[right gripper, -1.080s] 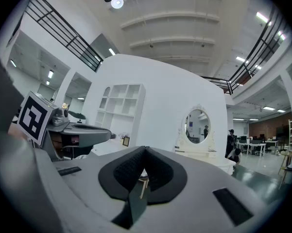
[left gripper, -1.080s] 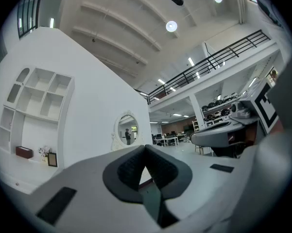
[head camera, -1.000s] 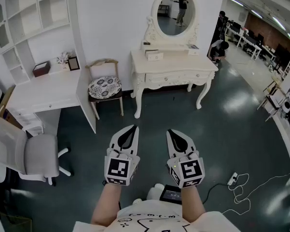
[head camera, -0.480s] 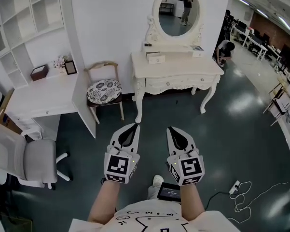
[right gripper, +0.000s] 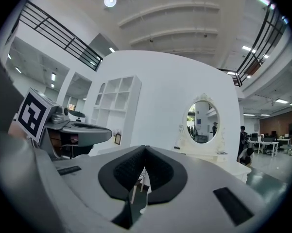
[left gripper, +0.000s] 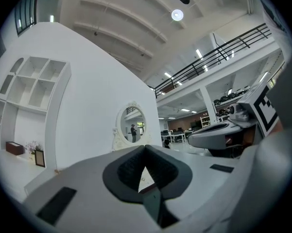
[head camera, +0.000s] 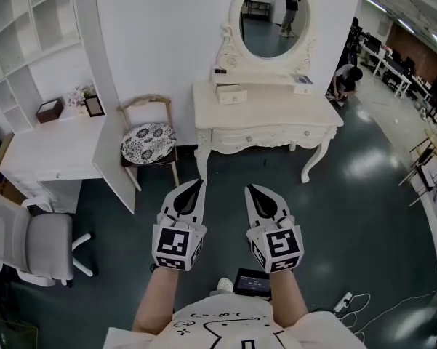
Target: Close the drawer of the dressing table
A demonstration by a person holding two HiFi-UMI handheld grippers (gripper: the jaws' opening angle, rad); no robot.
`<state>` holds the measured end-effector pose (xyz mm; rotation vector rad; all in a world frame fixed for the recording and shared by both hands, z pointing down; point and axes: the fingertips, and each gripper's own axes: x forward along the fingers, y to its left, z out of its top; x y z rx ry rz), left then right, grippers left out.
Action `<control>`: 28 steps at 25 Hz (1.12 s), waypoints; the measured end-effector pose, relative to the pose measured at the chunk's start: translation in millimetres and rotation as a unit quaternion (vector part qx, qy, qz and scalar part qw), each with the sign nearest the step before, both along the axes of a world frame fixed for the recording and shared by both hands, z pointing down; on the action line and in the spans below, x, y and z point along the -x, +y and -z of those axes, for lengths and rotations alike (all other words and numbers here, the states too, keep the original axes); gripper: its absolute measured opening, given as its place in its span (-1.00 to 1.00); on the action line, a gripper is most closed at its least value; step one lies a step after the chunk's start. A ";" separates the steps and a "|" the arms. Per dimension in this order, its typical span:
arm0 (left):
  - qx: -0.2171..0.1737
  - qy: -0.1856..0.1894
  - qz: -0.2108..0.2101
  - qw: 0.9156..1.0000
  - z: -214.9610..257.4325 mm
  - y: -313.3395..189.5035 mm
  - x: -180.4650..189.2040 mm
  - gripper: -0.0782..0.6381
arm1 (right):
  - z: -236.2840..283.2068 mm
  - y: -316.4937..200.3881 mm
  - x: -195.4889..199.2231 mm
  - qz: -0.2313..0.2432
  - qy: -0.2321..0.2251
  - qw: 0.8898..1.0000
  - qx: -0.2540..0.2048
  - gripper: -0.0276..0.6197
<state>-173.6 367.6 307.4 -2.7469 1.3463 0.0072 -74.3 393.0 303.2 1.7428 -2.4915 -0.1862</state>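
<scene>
Both claws, left gripper (head camera: pixel 197 186) and right gripper (head camera: pixel 251 190), are resting pinched together, empty; I'm aiming them at the dressing table (head camera: pixel 276 112) to push its drawer (head camera: pixel 264 136).

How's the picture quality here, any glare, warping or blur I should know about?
Head view: sharp and evenly lit, but bright glare patches sit on the glossy dark teal floor, and the white shelf unit leans from wide-angle warping. Left gripper view: heavy fisheye, black corners, a round ceiling lamp blown out. Right gripper view: same fisheye and black corners, the lamp overexposed there too.
</scene>
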 end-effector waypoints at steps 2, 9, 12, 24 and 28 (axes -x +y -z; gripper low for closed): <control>0.001 0.005 0.009 1.000 -0.7 -16.7 -10.9 -0.77 | -2.2 -16.3 -11.3 0.012 -0.002 1.000 0.003 -0.83; 0.005 0.010 0.017 1.000 -5.9 -54.5 -46.5 -0.77 | -6.1 -61.0 -50.4 0.019 -0.017 1.000 0.009 -0.83; 0.011 0.003 0.010 1.000 -11.3 -62.9 -58.3 -0.77 | -5.5 -70.3 -59.5 0.018 -0.023 1.000 0.003 -0.84; 0.021 -0.010 0.011 1.000 -20.7 -123.9 -80.9 -0.77 | -14.4 -120.0 -82.3 0.020 -0.045 0.999 0.012 -0.84; 0.025 -0.008 0.005 1.000 -24.1 -158.4 -88.2 -0.77 | -16.9 -151.1 -90.0 0.014 -0.042 0.999 0.014 -0.84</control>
